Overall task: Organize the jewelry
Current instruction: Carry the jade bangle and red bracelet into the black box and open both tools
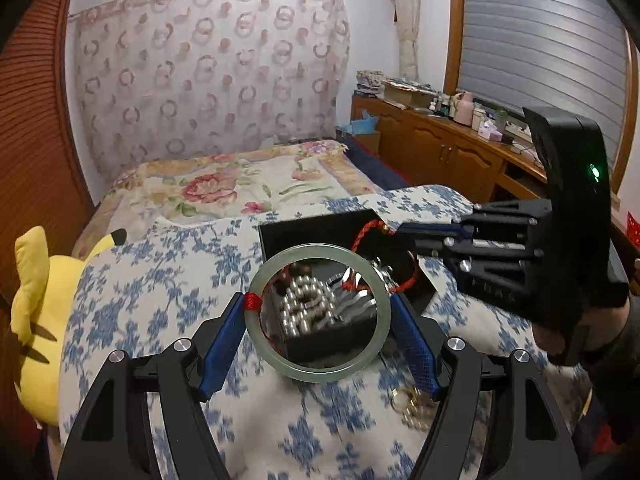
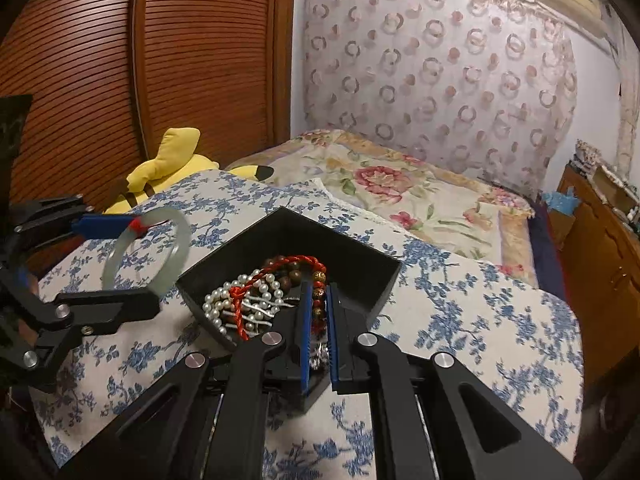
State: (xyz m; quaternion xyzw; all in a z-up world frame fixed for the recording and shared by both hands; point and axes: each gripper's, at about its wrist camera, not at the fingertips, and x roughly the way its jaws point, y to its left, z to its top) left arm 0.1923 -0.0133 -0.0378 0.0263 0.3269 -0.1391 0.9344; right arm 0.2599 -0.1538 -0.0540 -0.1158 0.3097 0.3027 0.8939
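Note:
My left gripper is shut on a pale green jade bangle with a red thread wrap, holding it in the air just in front of the black jewelry box. The bangle also shows in the right wrist view, left of the box. The box holds a pearl string, brown wooden beads and a red cord. My right gripper is shut on a red and gold bead bracelet over the box's near corner.
The box rests on a blue floral cushion on the bed. A gold ring-like piece lies on the cushion near my left gripper. A yellow plush toy sits at the left. A wooden dresser stands at the right.

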